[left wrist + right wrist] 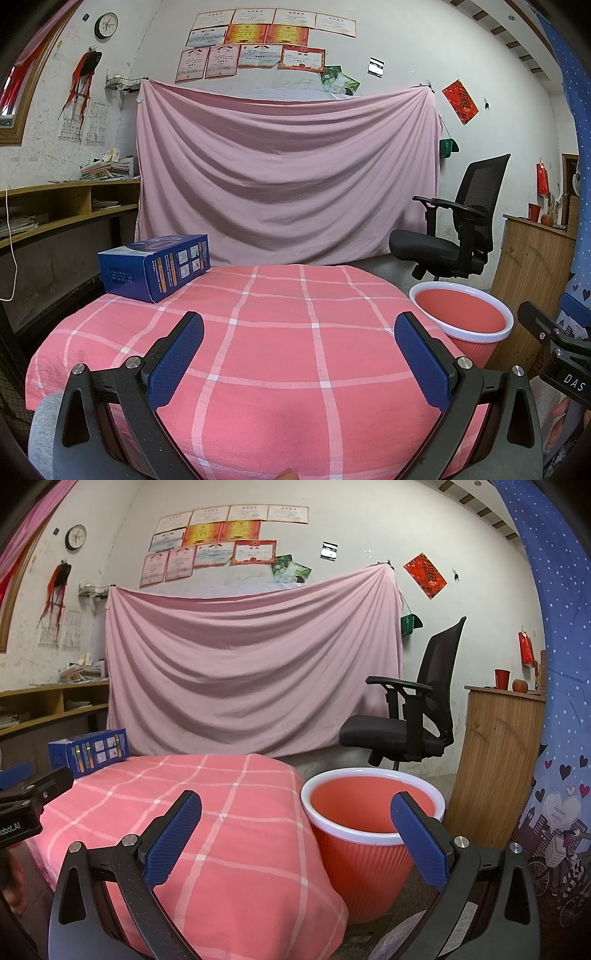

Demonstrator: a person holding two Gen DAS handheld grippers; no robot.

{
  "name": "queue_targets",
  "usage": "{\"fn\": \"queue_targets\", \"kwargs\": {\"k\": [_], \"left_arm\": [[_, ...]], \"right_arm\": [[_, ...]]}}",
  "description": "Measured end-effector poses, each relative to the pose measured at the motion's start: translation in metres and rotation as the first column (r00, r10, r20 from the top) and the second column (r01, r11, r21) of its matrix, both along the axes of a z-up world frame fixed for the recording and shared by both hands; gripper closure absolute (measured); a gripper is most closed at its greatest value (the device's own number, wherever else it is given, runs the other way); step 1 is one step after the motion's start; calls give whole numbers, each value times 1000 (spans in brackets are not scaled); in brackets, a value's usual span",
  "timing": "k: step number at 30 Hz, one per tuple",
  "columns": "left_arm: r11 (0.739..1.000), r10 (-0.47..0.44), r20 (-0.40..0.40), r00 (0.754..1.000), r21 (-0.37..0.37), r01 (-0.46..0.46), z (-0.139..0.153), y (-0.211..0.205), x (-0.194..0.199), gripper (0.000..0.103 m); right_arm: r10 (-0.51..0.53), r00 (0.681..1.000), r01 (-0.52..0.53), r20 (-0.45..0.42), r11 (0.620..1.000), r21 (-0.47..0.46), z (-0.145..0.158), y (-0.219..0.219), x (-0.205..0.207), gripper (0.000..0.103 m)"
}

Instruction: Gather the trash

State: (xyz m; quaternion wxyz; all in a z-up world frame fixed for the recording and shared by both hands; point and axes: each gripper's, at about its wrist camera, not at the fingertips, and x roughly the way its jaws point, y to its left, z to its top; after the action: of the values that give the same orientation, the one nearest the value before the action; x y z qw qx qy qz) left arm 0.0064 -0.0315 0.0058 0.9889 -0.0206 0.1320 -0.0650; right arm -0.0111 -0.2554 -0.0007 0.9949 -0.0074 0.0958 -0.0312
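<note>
A blue cardboard box (155, 267) lies at the far left corner of the table with the pink checked cloth (280, 339); it also shows as a blue box (90, 752) in the right wrist view. A red ribbed bin with a white rim (369, 842) stands on the floor right of the table, seen as the bin (465, 321) in the left view; no trash shows inside it. My left gripper (299, 336) hovers open over the table's near part, holding nothing. My right gripper (295, 816) is open between the table's right edge and the bin, holding nothing.
A black office chair (410, 716) stands behind the bin. A wooden cabinet (495, 760) is to the bin's right, with a red cup and an apple on top. A pink sheet (288, 173) hangs on the back wall. Wooden shelves (62, 210) run along the left.
</note>
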Motion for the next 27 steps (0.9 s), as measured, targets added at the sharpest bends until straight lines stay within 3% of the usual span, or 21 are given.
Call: {"fn": "queue_targets", "kwargs": {"k": [27], "left_arm": [[1000,-1,2,1000,0,1,1,0,0,2]], "right_arm": [[2,1000,-2,-4,1000,-1,-1,-2,1,0]]}}
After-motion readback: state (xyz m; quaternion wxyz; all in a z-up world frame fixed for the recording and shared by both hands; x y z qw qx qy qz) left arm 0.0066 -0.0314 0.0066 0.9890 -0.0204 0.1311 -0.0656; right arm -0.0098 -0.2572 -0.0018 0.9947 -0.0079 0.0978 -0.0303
